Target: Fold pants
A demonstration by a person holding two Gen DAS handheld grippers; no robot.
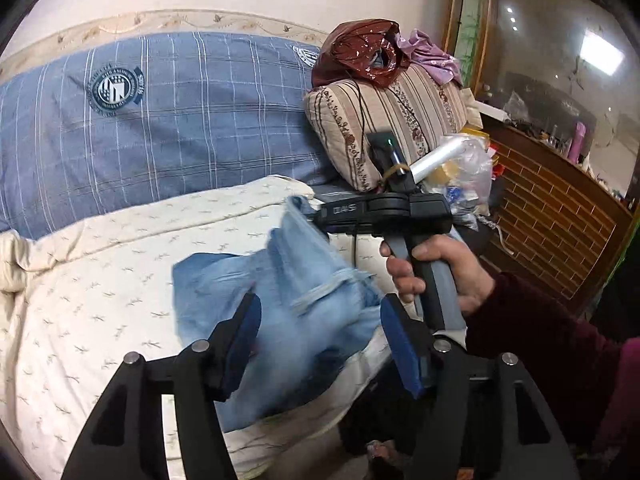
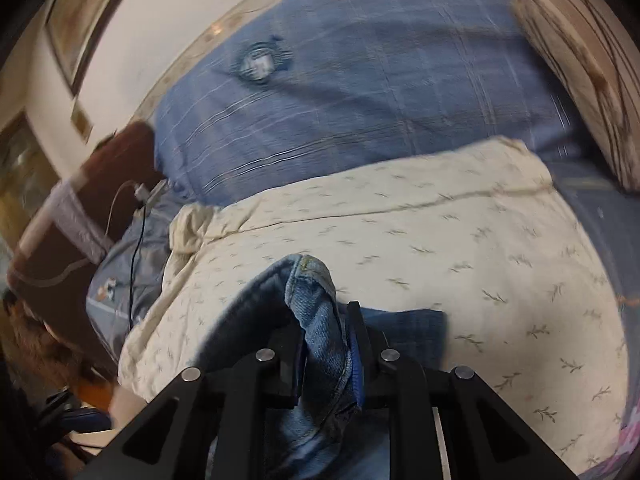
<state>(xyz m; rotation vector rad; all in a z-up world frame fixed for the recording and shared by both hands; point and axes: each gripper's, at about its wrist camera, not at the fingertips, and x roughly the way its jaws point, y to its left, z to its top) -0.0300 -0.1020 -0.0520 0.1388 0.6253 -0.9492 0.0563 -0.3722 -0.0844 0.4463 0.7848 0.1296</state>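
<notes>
1. Bedroom setup: a bed with a cream sheet (image 1: 100, 280) is taking up most of both views, and one big blue plaid quilt (image 1: 180, 120) is sitting along the wall at the back.
2. Going left to right, the left gripper (image 1: 320, 332) is hovering with its fingers spread wide apart, not pinching anything. The cloth is just bunching up in the gap in front of it.
3. One pair of jeans (image 1: 304, 280) is hanging in a crumpled heap over the sheet, partly lifted, and it's looking blurry.
4. Right of that, the right gripper (image 2: 324, 348) is clamping tight on a thick folded edge of the jeans, maybe the waistband or a hem, can't tell which.
5. Further right, one striped cushion (image 1: 400, 120) is leaning by the wall with one reddish plastic bag (image 1: 360, 52) sitting on top.
6. Progress-wise I'd say this is early going: no neat fold is showing, so spreading the jeans flat and doing every fold is looking like it's still ahead.
</notes>
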